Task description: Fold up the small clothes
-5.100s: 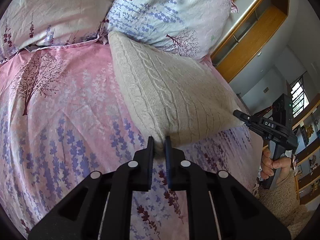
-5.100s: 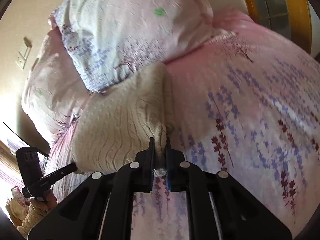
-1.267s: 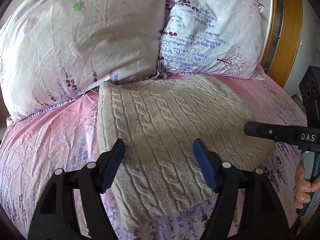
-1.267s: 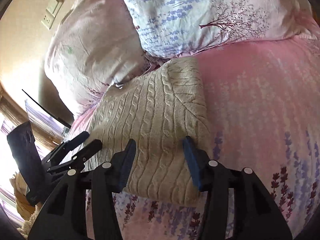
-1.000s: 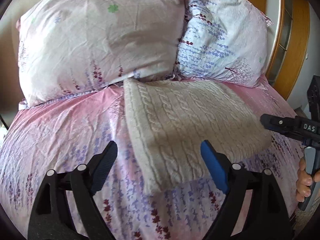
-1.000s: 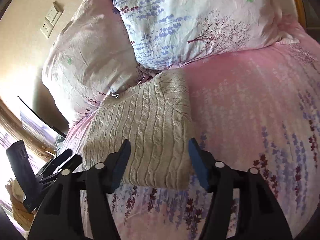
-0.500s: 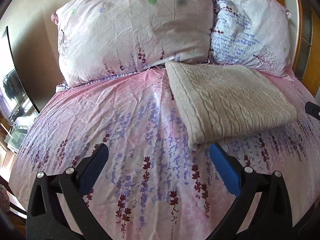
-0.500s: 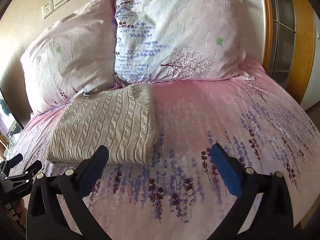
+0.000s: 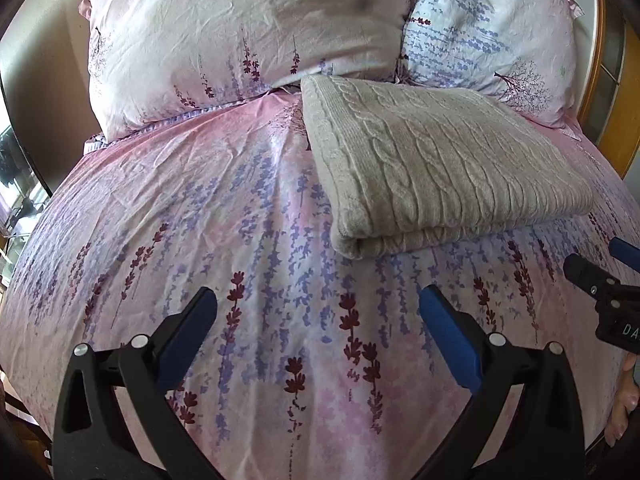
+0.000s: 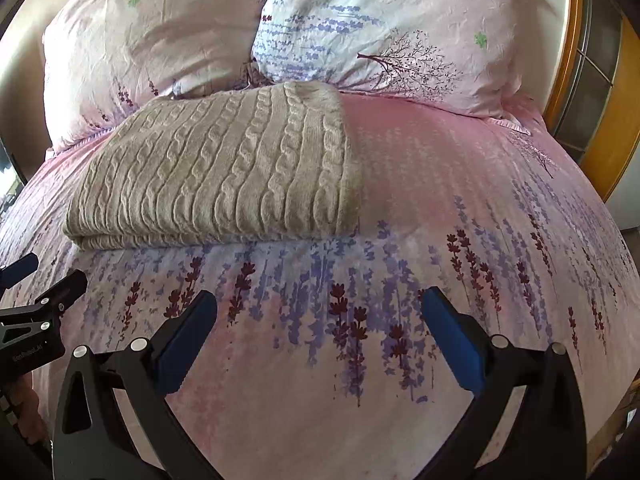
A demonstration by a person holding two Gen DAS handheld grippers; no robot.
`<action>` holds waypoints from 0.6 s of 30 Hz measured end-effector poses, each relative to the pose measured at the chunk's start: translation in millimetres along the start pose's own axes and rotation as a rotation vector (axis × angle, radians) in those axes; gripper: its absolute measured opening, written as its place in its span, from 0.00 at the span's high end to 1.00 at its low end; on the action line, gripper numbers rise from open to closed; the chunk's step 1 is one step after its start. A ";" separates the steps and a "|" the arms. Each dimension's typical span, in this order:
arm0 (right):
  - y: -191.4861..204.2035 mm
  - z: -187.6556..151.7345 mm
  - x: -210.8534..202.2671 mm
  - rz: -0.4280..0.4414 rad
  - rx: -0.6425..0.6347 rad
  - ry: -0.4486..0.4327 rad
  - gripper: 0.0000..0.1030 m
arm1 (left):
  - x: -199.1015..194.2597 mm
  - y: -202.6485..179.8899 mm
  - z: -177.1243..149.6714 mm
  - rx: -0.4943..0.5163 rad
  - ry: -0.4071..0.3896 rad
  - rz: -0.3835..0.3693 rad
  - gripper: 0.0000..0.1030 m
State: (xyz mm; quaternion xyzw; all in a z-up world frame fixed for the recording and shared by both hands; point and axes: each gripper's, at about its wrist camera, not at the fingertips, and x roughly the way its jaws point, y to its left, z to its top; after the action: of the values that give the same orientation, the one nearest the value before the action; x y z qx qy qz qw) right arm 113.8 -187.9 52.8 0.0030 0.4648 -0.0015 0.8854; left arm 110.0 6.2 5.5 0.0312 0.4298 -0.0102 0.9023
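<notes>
A beige cable-knit sweater (image 9: 436,160) lies folded into a flat rectangle on the pink floral bedspread (image 9: 200,220), just in front of the pillows. It also shows in the right wrist view (image 10: 224,172). My left gripper (image 9: 318,304) is open and empty, held back over the bedspread short of the sweater's near edge. My right gripper (image 10: 320,306) is open and empty too, back from the sweater and to its right. Each gripper shows at the edge of the other's view, the right one (image 9: 616,276) and the left one (image 10: 36,292).
Two floral pillows (image 9: 248,28) (image 9: 488,36) lean against the headboard behind the sweater. A wooden headboard frame (image 10: 576,40) curves along the right. The bed's left edge drops off beside a dark screen (image 9: 16,128).
Both grippers let go of the sweater's corners, opened wide and drew back toward the foot of the bed. The sweater stays folded in place.
</notes>
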 end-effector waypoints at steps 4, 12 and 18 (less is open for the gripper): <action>5.1 -1.8 9.0 -0.027 -0.021 0.050 0.01 | 12.0 4.6 0.8 -0.026 0.063 -0.027 0.02; 4.0 -4.2 14.9 0.021 -0.015 0.085 0.01 | 12.1 4.1 -0.8 -0.018 0.057 -0.033 0.02; 3.8 -4.6 15.7 0.027 -0.008 0.087 0.01 | 11.7 3.8 -0.9 -0.021 0.055 -0.028 0.02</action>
State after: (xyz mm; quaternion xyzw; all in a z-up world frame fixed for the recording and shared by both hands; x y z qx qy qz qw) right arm 119.0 -184.1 37.3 0.0058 0.5026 0.0124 0.8644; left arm 116.9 10.2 -3.9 0.0158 0.4548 -0.0175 0.8903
